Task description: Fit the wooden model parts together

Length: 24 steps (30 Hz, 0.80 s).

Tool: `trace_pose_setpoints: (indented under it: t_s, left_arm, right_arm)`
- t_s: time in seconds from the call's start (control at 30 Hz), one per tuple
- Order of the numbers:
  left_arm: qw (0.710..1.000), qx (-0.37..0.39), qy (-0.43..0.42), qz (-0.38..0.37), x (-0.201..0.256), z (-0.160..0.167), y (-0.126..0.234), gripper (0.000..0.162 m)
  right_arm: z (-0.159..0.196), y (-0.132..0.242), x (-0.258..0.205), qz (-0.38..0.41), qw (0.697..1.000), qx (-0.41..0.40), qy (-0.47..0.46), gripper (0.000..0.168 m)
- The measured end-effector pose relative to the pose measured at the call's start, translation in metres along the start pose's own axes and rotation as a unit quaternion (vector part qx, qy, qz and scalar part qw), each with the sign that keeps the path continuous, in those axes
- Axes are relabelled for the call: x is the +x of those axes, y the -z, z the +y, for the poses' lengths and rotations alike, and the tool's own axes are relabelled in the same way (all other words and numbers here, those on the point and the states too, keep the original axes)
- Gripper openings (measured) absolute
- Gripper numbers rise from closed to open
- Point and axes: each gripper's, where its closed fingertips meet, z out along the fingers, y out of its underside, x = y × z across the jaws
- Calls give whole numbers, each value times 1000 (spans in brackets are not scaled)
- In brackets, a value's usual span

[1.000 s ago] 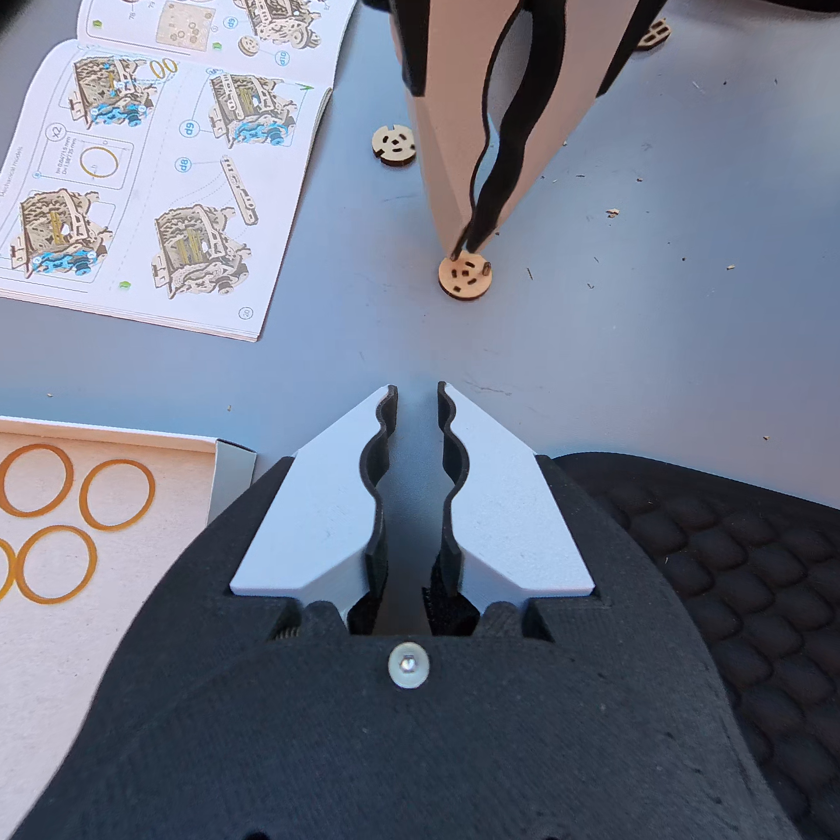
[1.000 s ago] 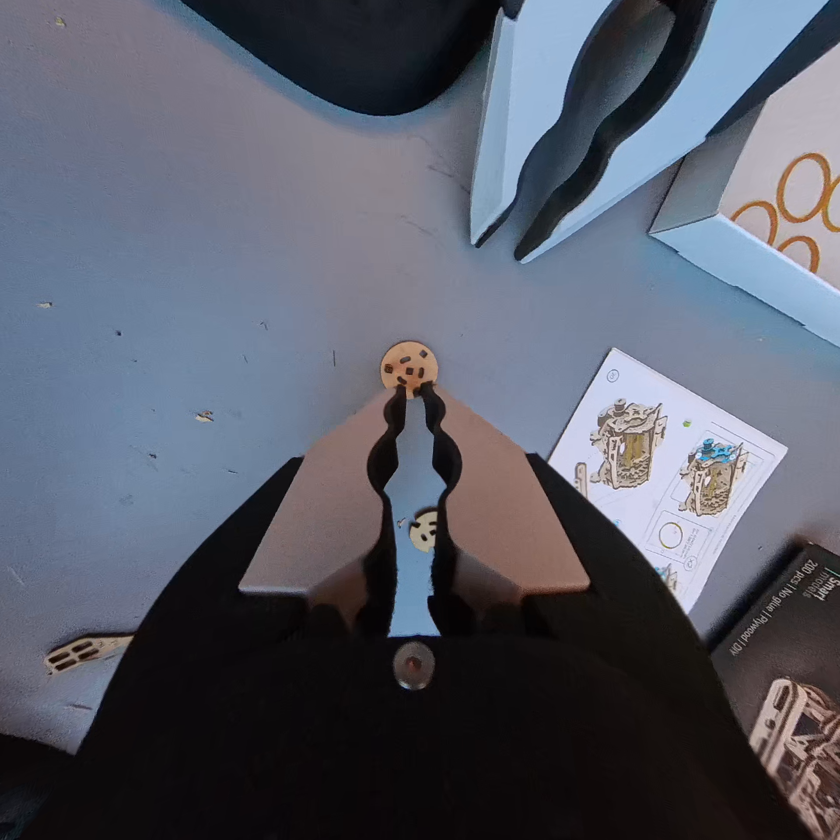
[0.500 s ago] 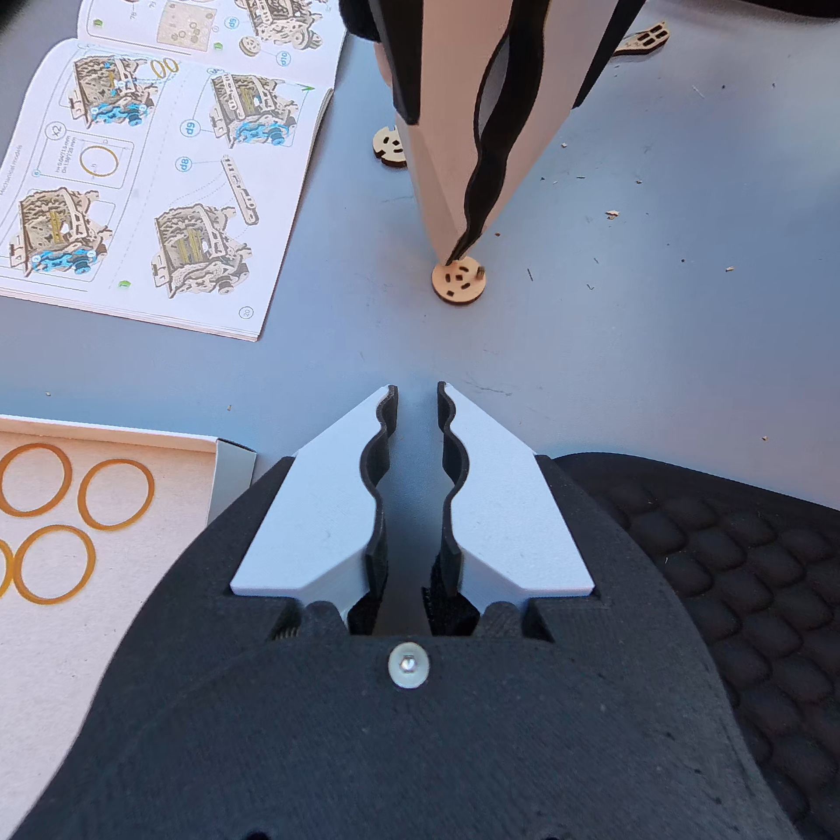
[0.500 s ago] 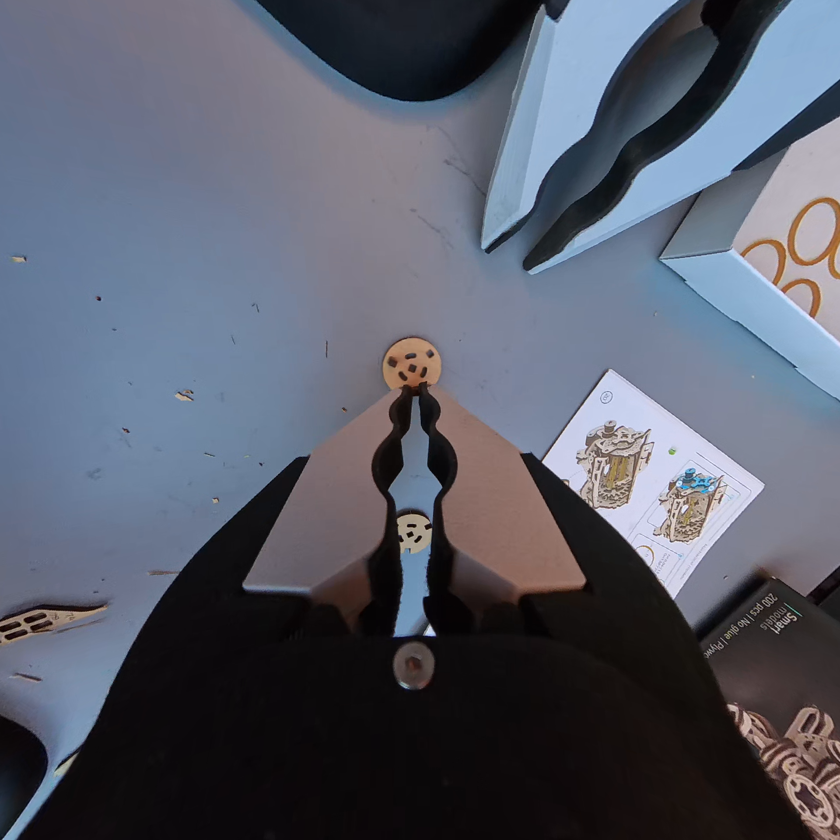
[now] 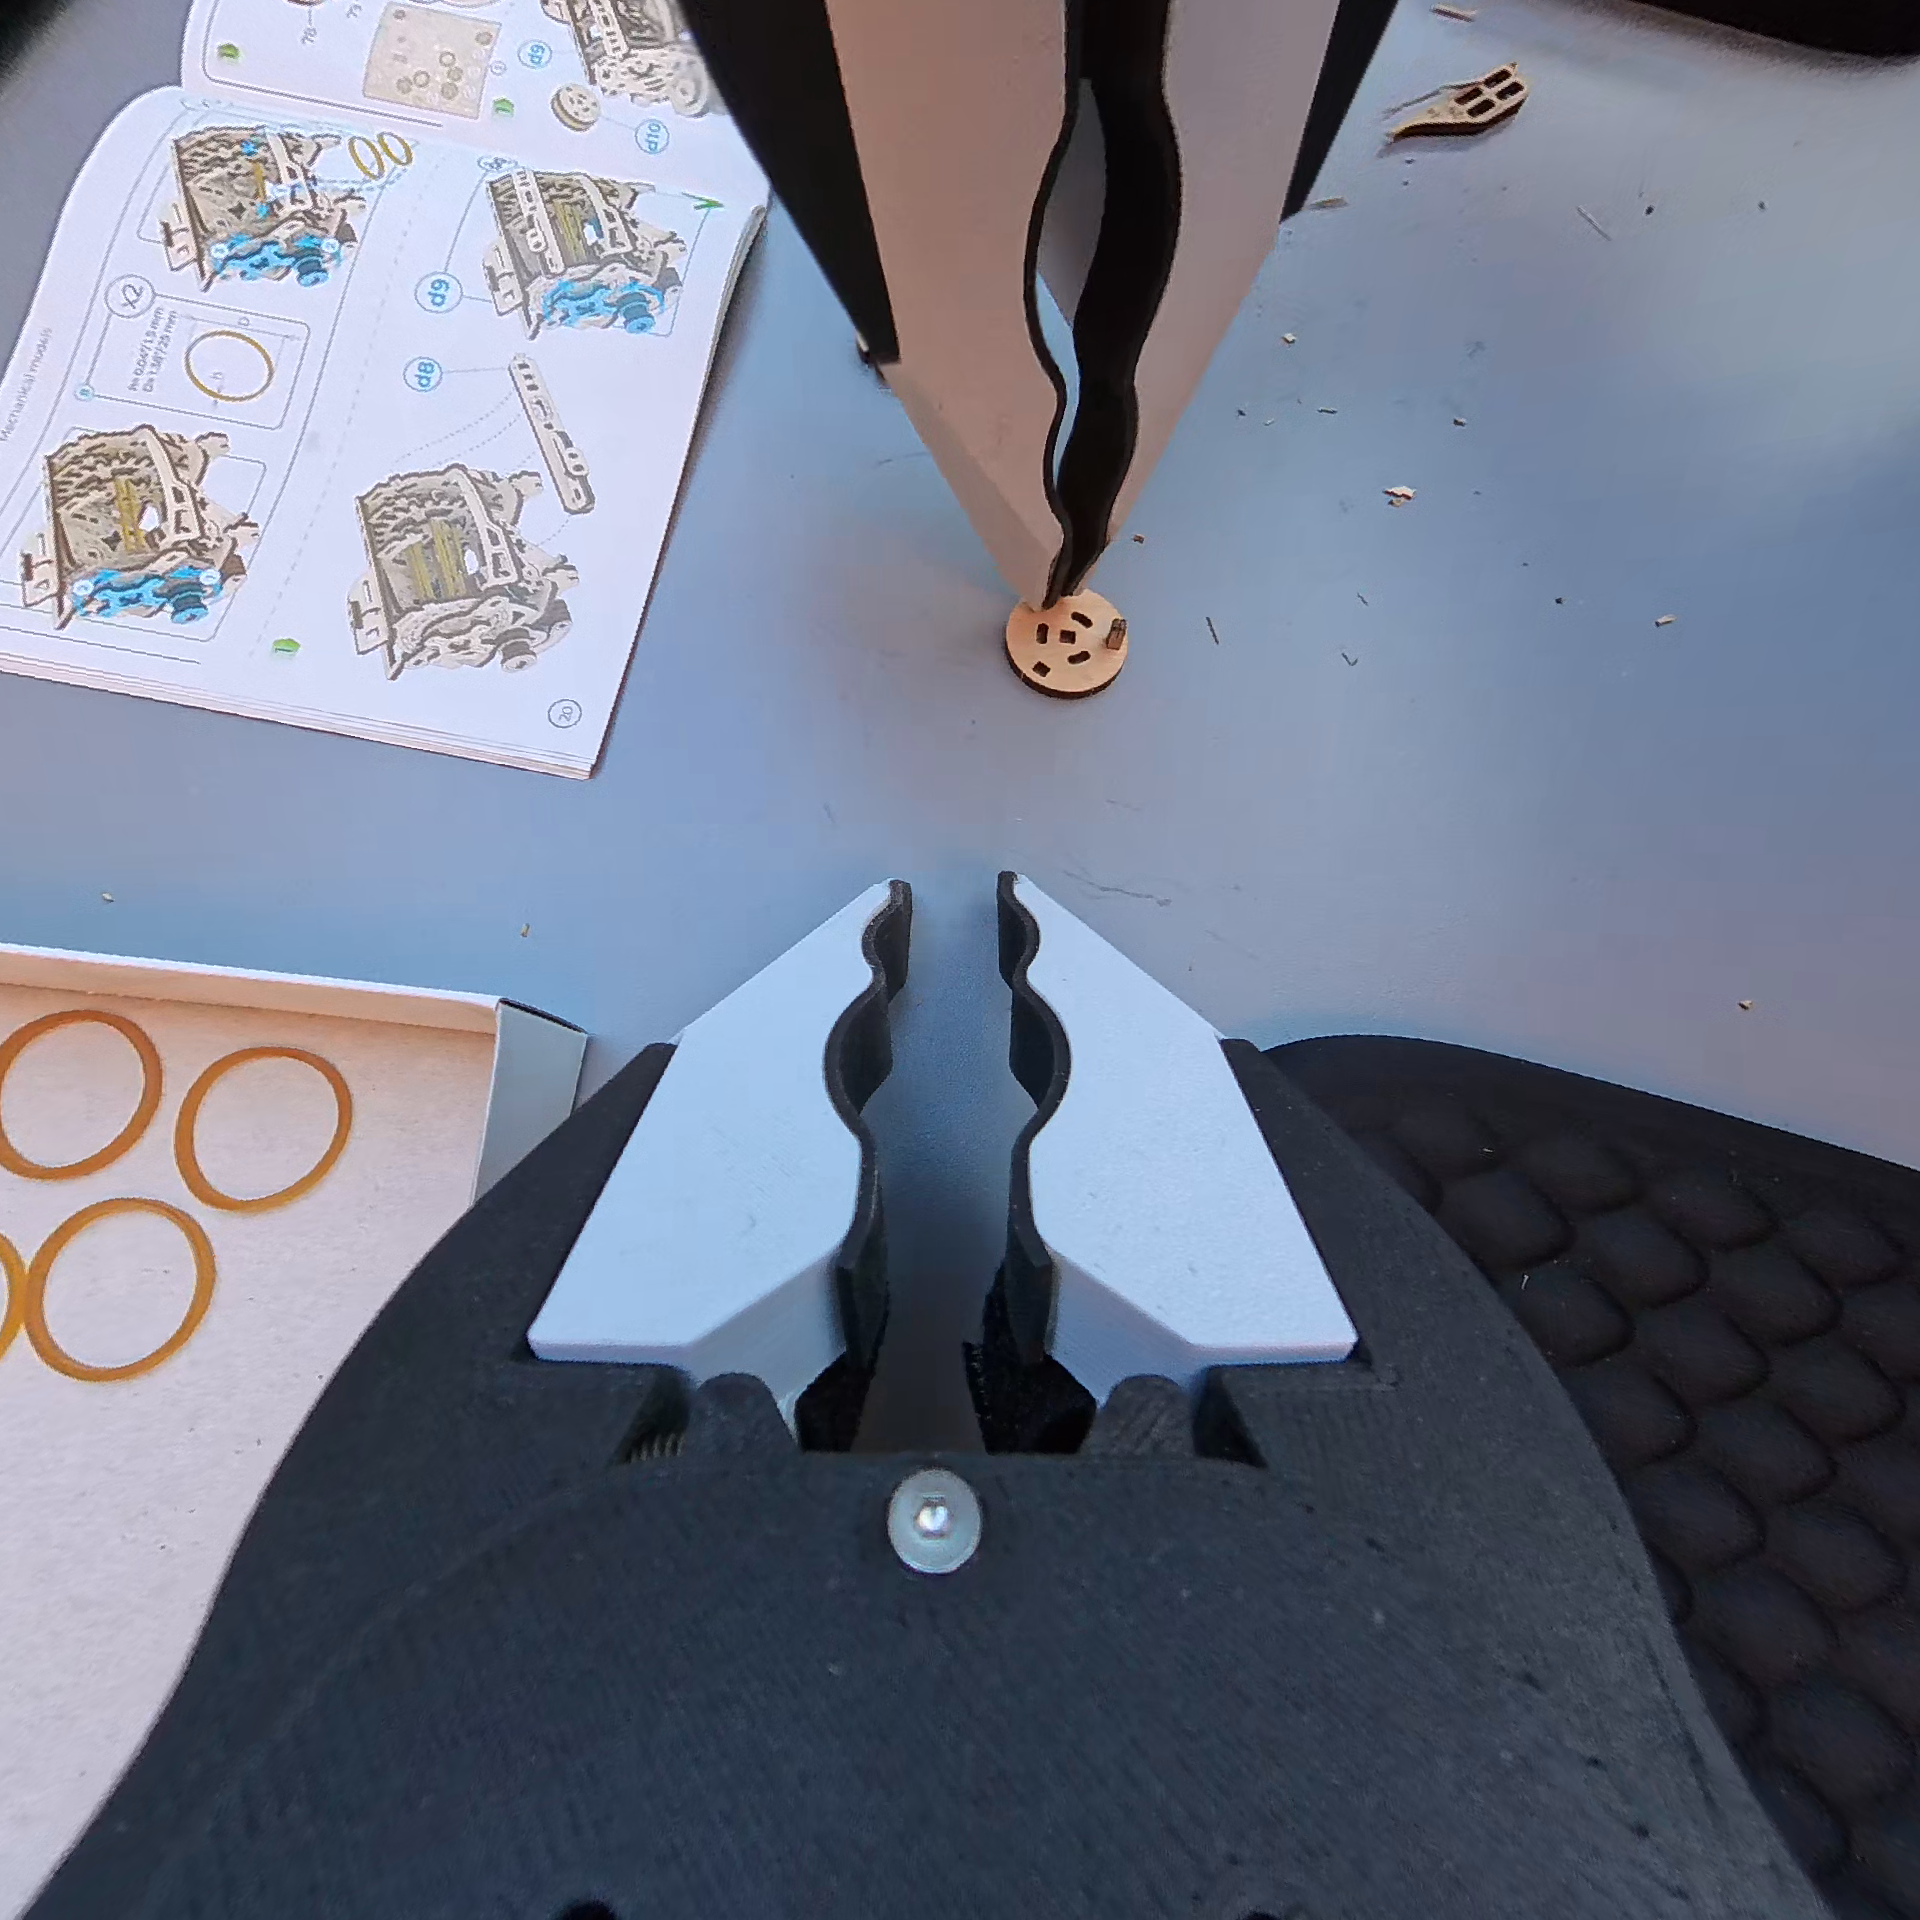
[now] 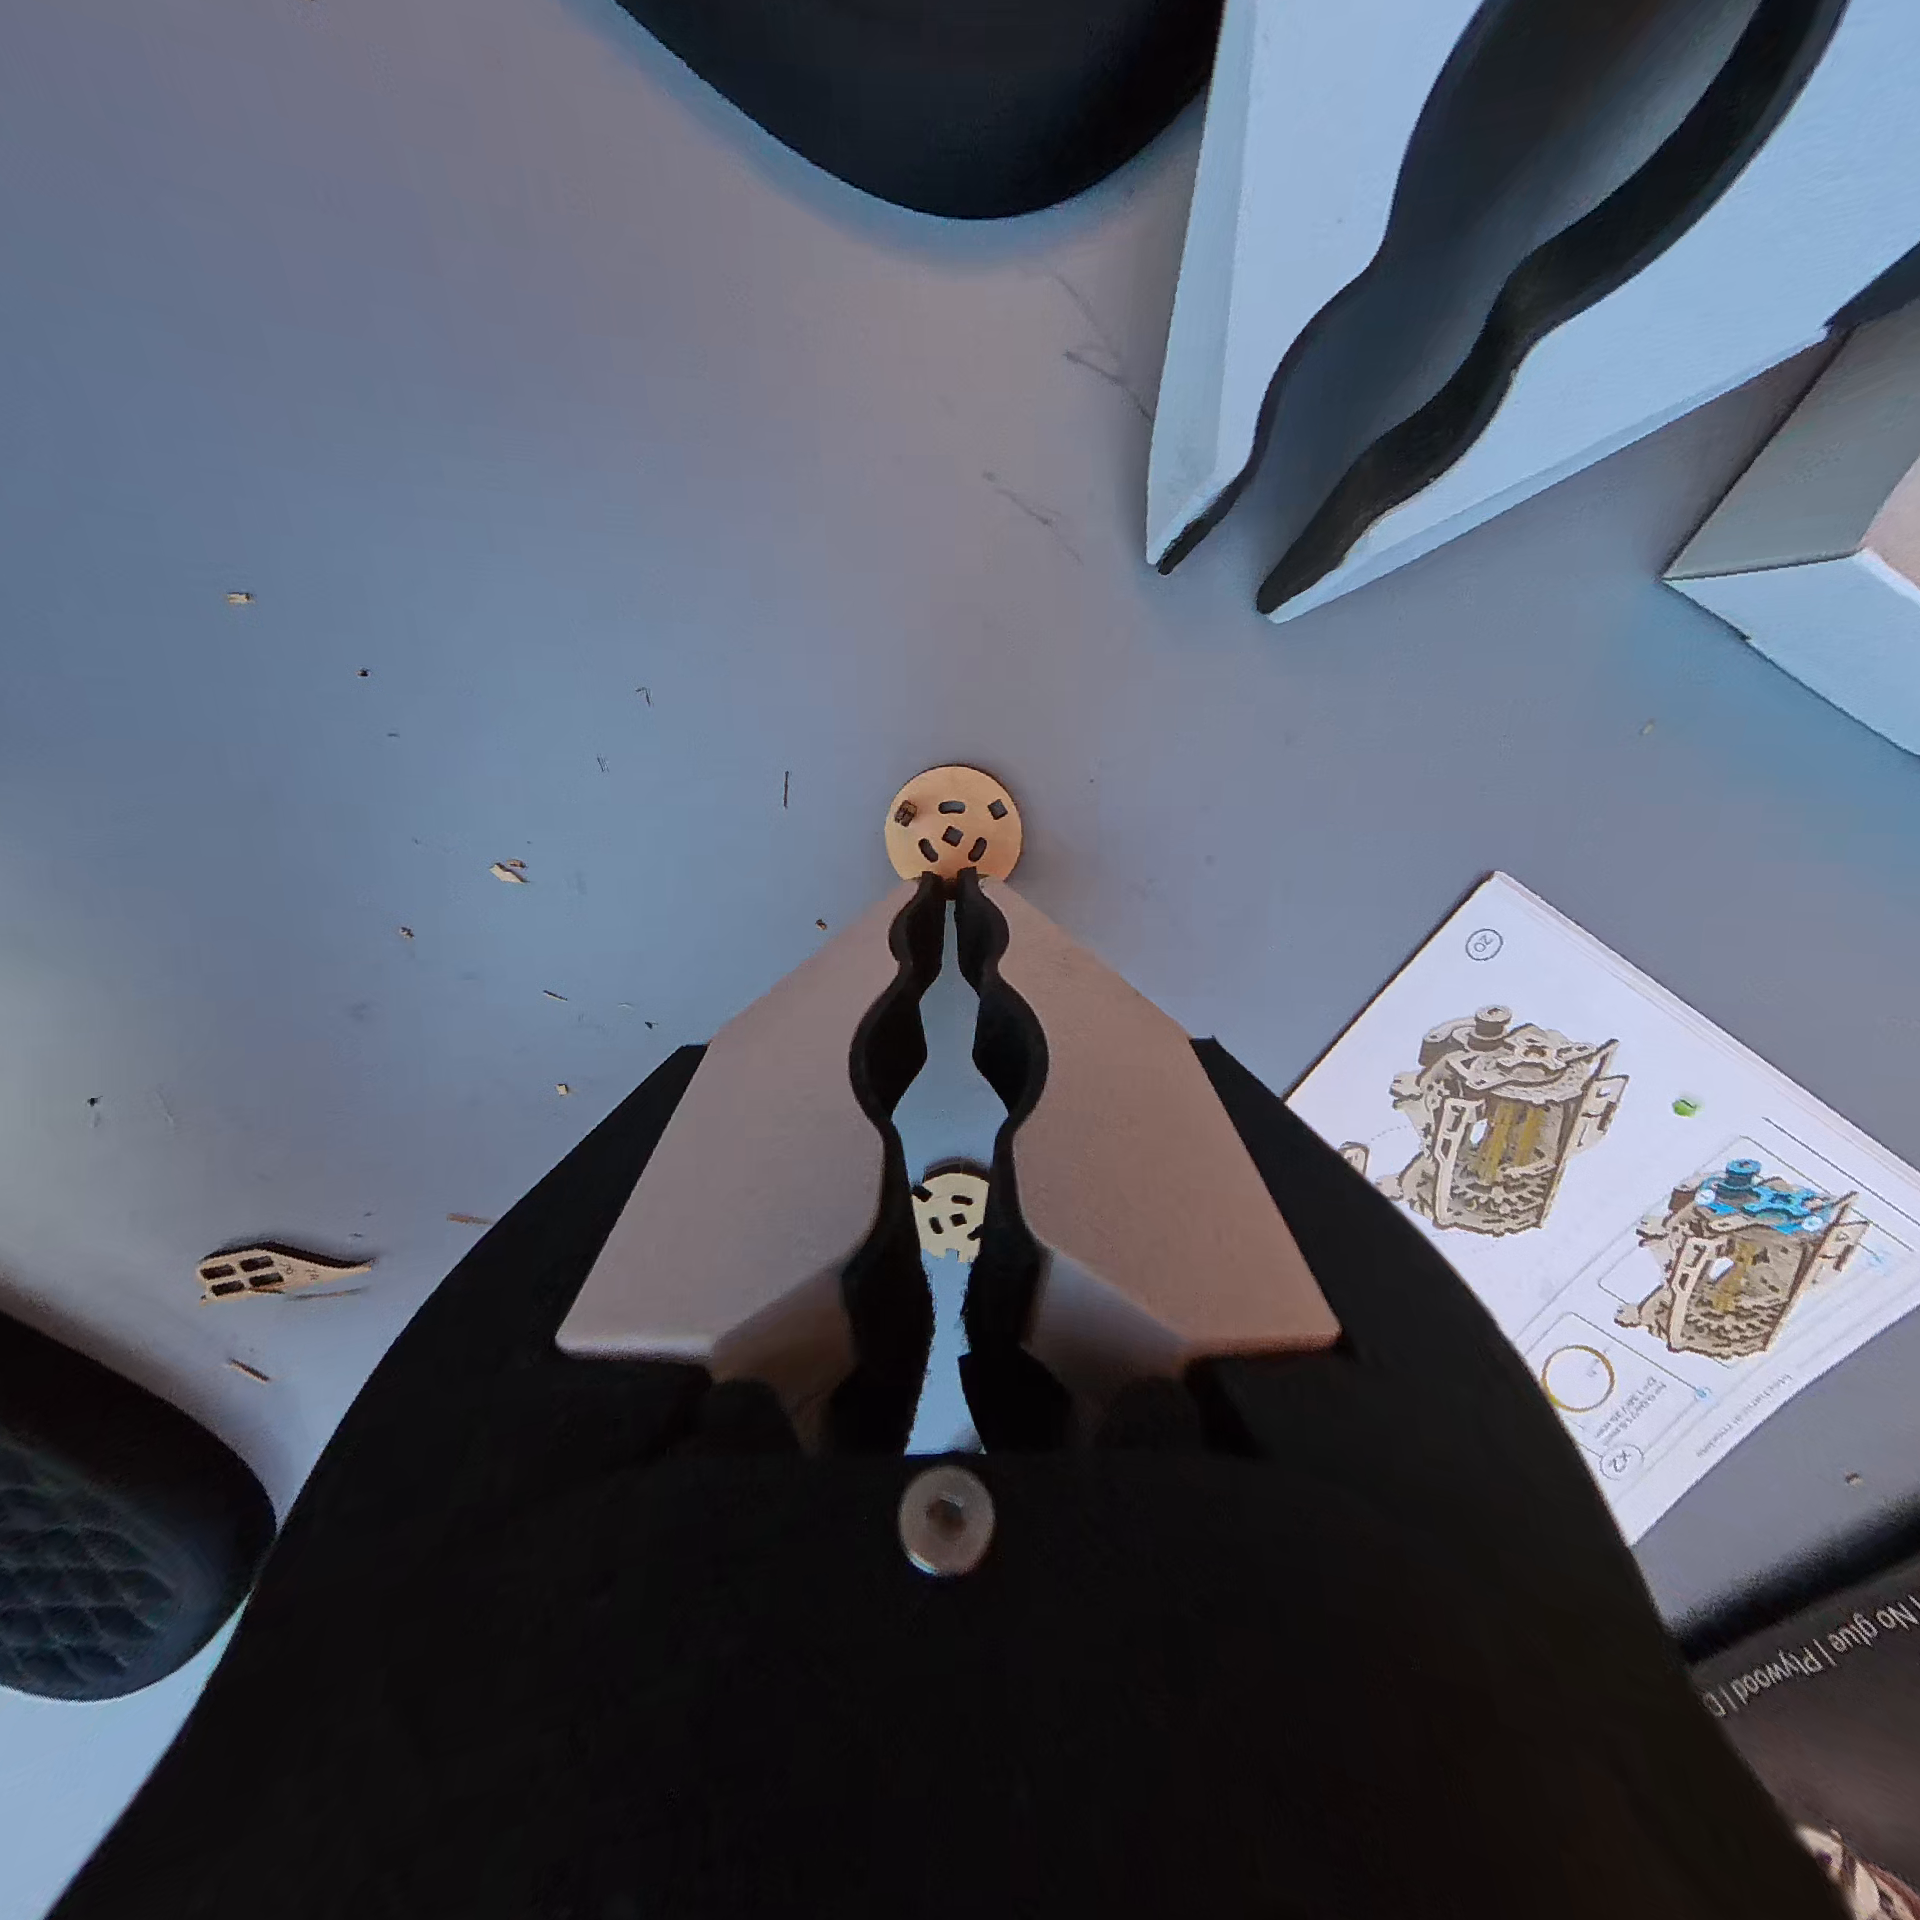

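Disc (image 6: 954, 826) of slotted wood lies flat on the grey table (image 6: 520, 416); our right gripper (image 6: 952, 881), tips nearly closed, touches its near edge, grasping nothing. Our left gripper (image 5: 954, 894) hovers well apart, slightly parted, empty

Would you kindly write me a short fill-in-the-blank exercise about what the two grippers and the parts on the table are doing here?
1. The right gripper has its tips at the edge of a round wooden ____ lying on the grey table.
2. The left gripper holds ____.
3. The open instruction booklet lies to the ____ of the wooden part in the left wrist view.
4. The rubber bands lie on a box and are ____ in colour.

Missing words: disc; nothing; left; orange
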Motion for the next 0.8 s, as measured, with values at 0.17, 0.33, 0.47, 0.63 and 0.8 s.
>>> trace_pose_setpoints:
  t_s: [0.17, 0.33, 0.47, 0.63, 0.8]
  left_arm:
    - [1000, 0, -1, -1, 0, 0, 0, 15]
    - [1000, -2, -3, -2, 0, 0, 0, 15]
    - [1000, -3, -3, -3, 0, 0, 0, 15]
    - [1000, 0, -3, -2, 1, -1, -1, 16]
    - [1000, 1, -1, 1, 1, -1, -1, 16]
  right_arm:
    - [0, 0, 0, 0, 1000, 27, -6, 2]
    - [1, 0, 0, 92, 996, -11, 20, 2]
    - [1, -1, 0, 45, 999, 8, -6, 2]
    - [1, -1, 0, 3, 1000, -3, -8, 2]
    - [1, -1, 0, 81, 996, -28, 33, 2]
